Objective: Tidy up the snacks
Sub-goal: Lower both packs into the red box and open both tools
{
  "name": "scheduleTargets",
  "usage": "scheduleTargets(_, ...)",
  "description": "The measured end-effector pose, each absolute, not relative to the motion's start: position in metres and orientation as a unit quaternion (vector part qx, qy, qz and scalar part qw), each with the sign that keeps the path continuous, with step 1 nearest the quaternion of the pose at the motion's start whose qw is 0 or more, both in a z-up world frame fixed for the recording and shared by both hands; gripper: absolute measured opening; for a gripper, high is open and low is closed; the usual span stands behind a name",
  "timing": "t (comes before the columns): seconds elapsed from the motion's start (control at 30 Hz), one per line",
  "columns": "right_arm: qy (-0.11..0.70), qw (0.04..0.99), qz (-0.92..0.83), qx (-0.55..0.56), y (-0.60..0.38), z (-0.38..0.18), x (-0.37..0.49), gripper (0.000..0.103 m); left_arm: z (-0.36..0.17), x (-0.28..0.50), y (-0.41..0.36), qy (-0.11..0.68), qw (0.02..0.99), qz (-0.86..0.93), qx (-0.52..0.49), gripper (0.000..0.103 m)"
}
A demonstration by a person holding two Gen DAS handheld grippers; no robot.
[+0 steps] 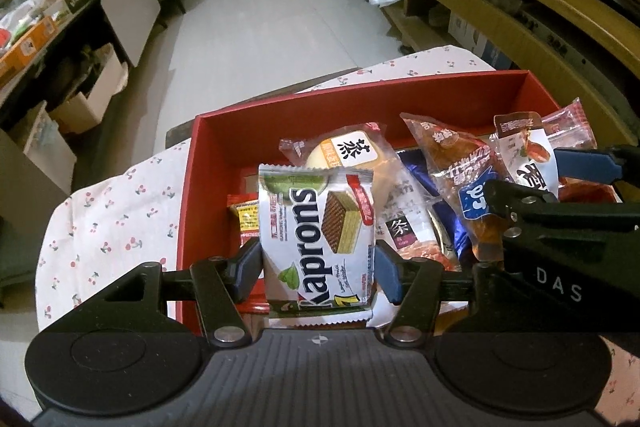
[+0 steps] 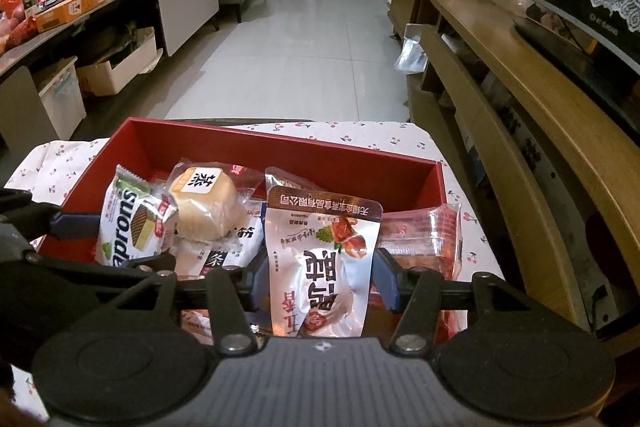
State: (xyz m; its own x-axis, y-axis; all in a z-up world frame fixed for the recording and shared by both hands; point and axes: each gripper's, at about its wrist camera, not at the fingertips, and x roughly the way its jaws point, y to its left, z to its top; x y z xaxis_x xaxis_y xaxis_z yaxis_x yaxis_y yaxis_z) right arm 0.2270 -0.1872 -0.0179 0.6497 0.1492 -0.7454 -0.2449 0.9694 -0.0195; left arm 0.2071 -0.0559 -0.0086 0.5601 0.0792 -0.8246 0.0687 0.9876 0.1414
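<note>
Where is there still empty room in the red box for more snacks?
The red box is bare along its far wall and far right corner. The near half is crowded: bun, Kaprons wafer pack and meat pouch.

Black tongs (image 1: 318, 263), blue pads (image 1: 386, 273)

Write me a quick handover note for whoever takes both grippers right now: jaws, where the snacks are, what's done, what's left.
Left gripper: the wafer pack stands upright between its jaws, over the near left part of the red box. The grip looks loose.
Right gripper: the white meat pouch is between its jaws, over the near right part of the box; the grip looks loose here too.
Done: a round bun, a brown bread pack and other packets are already piled in the box.
Left: let both packs settle in the box, then check the red packet lying across the box's right edge.
</note>
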Motion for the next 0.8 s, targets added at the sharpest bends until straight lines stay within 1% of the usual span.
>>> scheduleTargets(0.1,0.403,0.907,0.107,-0.054,-0.189,-0.016,0.227,0.074,-0.006,0.206,-0.055,0.466,0.881,0.006,0.079,0.071)
scheduleTargets(0.17,0.400,0.909,0.105,-0.053,-0.189,-0.013,0.226,0.079,-0.004,0.204,-0.053,0.463,0.883,0.008,0.077,0.073)
scheduleTargets(0.23,0.398,0.910,0.104,-0.051,-0.190,-0.011,0.225,0.081,-0.002,0.202,-0.052,0.460,0.885,0.009,0.076,0.075)
scheduleTargets(0.37,0.388,0.915,0.103,-0.051,-0.192,-0.005,0.218,0.084,0.005,0.195,-0.049,0.452,0.889,0.011,0.075,0.078)
scheduleTargets(0.53,0.367,0.923,0.100,-0.055,-0.193,0.007,0.204,0.085,0.016,0.185,-0.047,0.437,0.896,0.014,0.074,0.083)
scheduleTargets(0.8,0.348,0.931,0.095,-0.051,-0.198,0.021,0.187,0.086,0.028,0.171,-0.048,0.418,0.906,0.015,0.066,0.086)
